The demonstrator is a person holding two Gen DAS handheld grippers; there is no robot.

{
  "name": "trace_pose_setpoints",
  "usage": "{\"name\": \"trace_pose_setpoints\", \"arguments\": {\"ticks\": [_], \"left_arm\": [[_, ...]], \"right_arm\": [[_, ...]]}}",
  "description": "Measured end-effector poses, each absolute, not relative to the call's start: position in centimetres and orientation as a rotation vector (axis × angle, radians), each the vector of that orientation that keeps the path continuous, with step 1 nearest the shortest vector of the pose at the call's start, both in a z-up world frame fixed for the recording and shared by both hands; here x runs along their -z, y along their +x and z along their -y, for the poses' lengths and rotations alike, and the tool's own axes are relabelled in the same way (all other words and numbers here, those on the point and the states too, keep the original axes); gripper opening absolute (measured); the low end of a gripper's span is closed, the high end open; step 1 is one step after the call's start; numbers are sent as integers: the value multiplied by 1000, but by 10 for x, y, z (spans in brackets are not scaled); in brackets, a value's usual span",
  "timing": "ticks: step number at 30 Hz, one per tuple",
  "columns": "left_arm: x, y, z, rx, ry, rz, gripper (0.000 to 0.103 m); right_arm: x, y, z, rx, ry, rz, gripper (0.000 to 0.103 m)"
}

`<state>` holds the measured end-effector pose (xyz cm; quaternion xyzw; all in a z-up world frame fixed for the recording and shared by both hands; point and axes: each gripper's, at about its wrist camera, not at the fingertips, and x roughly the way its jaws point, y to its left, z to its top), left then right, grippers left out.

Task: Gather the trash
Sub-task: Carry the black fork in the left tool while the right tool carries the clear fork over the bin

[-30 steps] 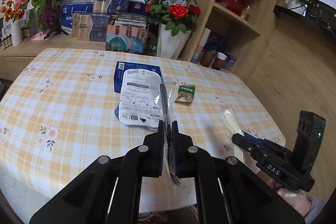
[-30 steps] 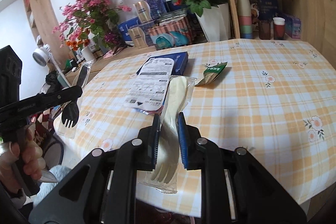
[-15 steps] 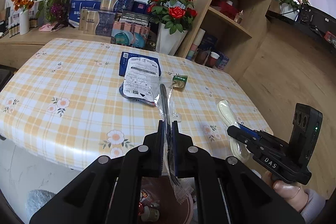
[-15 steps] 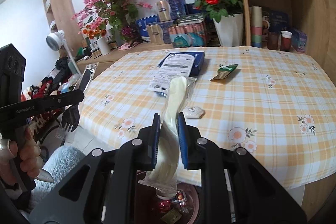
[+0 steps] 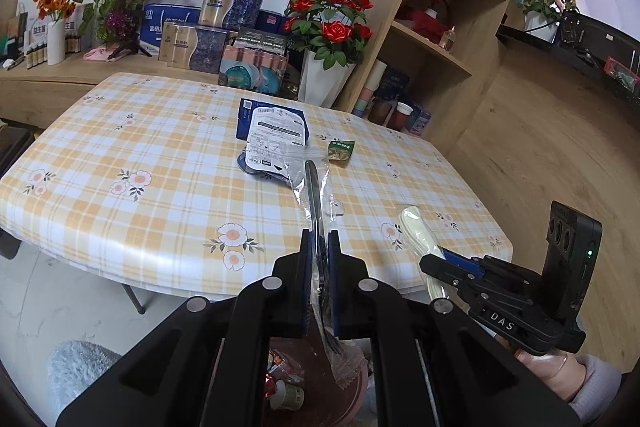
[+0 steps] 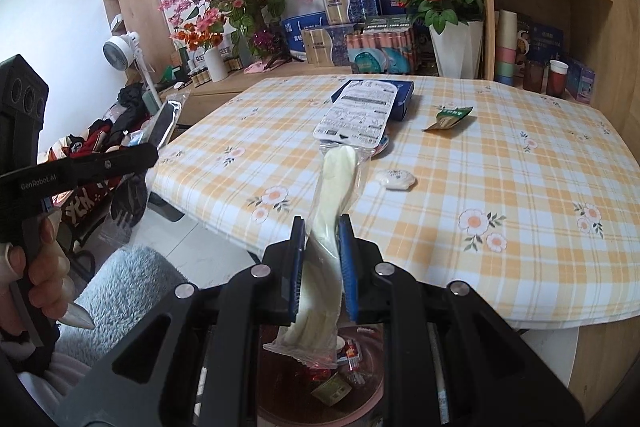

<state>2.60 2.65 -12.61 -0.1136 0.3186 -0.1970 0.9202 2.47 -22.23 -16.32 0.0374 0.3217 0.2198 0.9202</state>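
My left gripper (image 5: 319, 247) is shut on a black plastic fork in a clear wrapper (image 5: 314, 195), held off the table's near edge. Its tines hang down over a pink trash bin (image 5: 352, 399) on the floor. My right gripper (image 6: 323, 231) is shut on a cream plastic fork in a clear wrapper (image 6: 334, 183), also above the pink trash bin (image 6: 320, 387), which holds several wrappers. Each gripper shows in the other's view: the right gripper (image 5: 430, 267) at lower right, the left gripper (image 6: 154, 153) at far left with the black fork (image 6: 126, 203) dangling.
On the checked tablecloth (image 6: 500, 167) lie a blue box under a white printed packet (image 6: 360, 111), a green sachet (image 6: 450, 117) and a small white wrapper (image 6: 396, 179). Boxes, flower vases (image 5: 324, 83) and wooden shelves (image 5: 432, 39) stand behind. A grey fluffy rug (image 6: 120, 287) lies left of the bin.
Both grippers have drawn back from over the table to beyond its near edge, each still gripping its wrapped fork. The trash bin below has come into view.
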Motion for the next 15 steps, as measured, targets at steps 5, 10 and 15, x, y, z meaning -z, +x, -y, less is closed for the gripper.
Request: {"name": "trace_pose_setpoints", "arguments": {"ticks": [5,10,15], "left_arm": [[127,18,-30,401,-236,-652,8],[133,13,-32,402,-239,-659,8],[141,13,-32,399,-240,-672,8]], "right_arm": [[168,18,217,-468,67,-678,21],[175,16,214,-477,75,-698,23],[180,16,216,-473,99,-695,28]]}}
